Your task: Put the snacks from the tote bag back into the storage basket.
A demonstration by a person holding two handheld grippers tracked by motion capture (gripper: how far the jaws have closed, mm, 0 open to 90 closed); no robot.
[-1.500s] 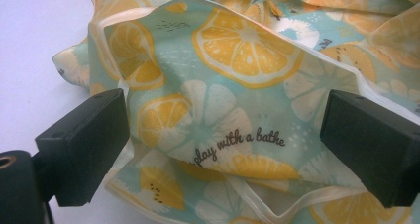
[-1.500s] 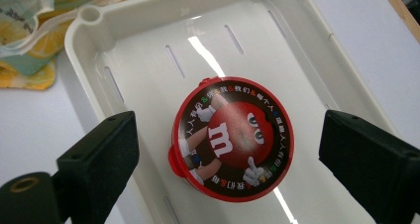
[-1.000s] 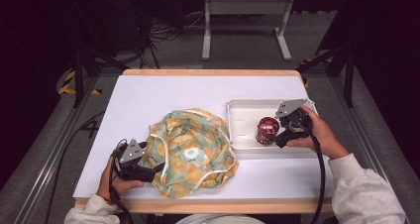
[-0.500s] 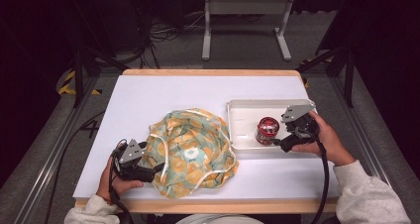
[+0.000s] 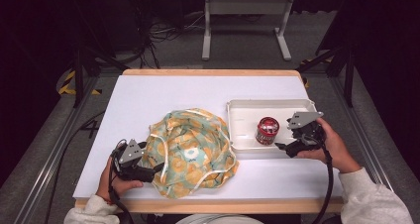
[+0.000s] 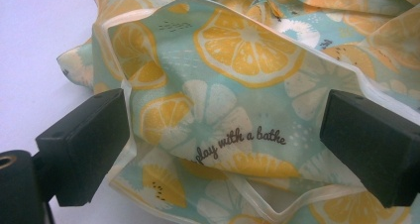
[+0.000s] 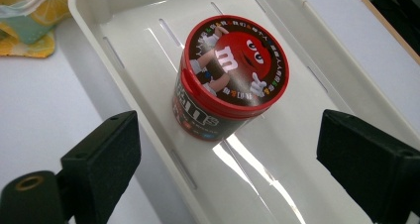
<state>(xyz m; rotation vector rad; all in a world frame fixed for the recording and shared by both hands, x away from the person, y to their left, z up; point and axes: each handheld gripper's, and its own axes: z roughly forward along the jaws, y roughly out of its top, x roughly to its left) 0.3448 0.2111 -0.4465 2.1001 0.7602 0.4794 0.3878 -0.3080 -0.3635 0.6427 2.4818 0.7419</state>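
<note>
Near the surface's front-left corner, my left hand-held gripper sits with jaws wide, its tips at the citrus-print cloth bag lying crumpled by the front edge. Toward the right edge, the red candy tub stands upright in the white tray. My right hand-held gripper hovers beside it, jaws wide, gripping nothing.

Bright overhead light, glare streak on the white tray, dark surroundings, near edges blurred.
</note>
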